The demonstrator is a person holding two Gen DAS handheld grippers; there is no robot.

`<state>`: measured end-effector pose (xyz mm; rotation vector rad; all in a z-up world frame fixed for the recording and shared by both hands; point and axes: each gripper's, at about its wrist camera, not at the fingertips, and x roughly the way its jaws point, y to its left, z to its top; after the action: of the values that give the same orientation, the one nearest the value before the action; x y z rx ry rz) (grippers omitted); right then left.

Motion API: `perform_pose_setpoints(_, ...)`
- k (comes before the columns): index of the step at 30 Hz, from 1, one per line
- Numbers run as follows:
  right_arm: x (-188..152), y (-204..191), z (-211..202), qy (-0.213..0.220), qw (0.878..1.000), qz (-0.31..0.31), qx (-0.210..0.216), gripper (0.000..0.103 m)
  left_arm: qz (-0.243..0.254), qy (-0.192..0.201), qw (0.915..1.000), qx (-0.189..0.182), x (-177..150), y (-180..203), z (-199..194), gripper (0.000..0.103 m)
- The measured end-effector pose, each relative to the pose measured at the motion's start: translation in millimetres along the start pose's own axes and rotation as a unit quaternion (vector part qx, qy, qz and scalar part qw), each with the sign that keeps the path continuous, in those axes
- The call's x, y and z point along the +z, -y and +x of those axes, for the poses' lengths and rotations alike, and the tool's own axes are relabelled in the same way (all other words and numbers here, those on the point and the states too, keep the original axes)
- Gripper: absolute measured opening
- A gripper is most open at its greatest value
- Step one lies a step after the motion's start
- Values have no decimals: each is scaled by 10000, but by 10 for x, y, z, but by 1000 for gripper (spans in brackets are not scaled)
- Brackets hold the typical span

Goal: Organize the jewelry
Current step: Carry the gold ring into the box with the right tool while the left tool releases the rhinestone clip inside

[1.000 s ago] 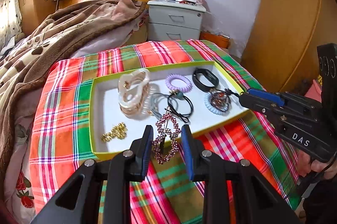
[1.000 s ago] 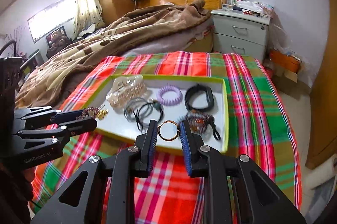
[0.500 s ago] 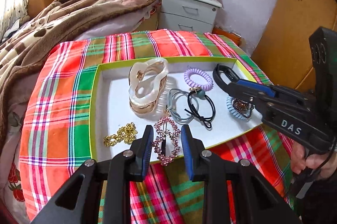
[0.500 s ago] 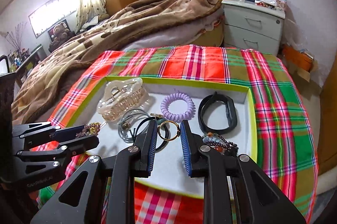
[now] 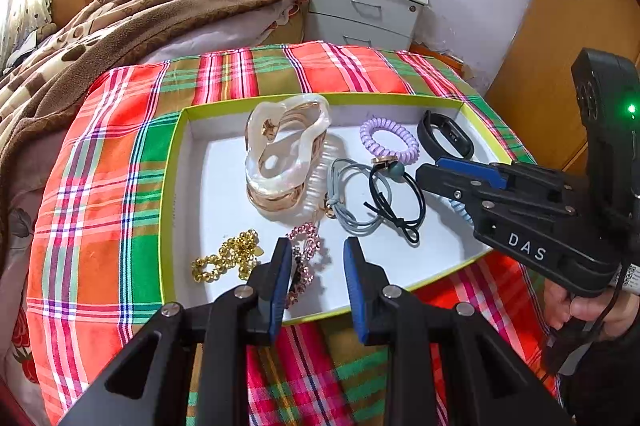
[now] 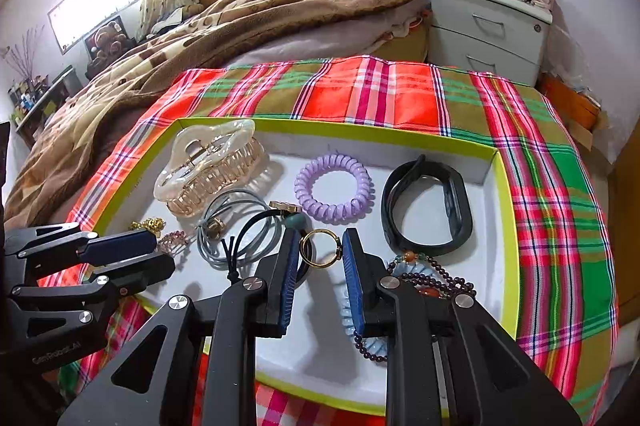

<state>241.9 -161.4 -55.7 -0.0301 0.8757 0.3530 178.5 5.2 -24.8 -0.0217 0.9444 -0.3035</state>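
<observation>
A white box with a lime-green rim (image 5: 176,166) (image 6: 504,194) lies on the plaid cloth and holds the jewelry. My left gripper (image 5: 317,246) (image 6: 160,252) is shut on a pink rhinestone piece (image 5: 306,258) (image 6: 172,240), low over the box's near-left part beside a gold bead chain (image 5: 224,258). My right gripper (image 6: 322,238) (image 5: 430,168) is shut on a gold ring (image 6: 322,250), above the box floor between the hair ties (image 6: 240,226) and the black band (image 6: 424,210). A dark bead bracelet (image 6: 432,278) lies partly hidden under its right finger.
In the box also lie a pearly claw clip (image 5: 280,154), a purple spiral tie (image 6: 334,186) and a pale blue spiral tie. The plaid cloth (image 5: 100,186) surrounds the box. A bed with a brown blanket (image 6: 240,14) and a grey nightstand (image 5: 364,14) stand behind.
Both grippers have come forward and down over the box, each still holding its piece. The right one crossed the near rim and now sits among the items inside.
</observation>
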Motion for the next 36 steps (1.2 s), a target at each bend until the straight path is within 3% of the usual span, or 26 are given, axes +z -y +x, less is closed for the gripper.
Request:
perform_pose_setpoints(26, -5, -76, 68, -73, 9997, -179, -172, 23, -102, -30, 9999, 64, -15, -14, -26, 31)
perform_pose_setpoints(36, -39, -97, -135, 142, 9997, -32, -202, 34, -122, 121, 9996, 203, -49, 55, -196, 38)
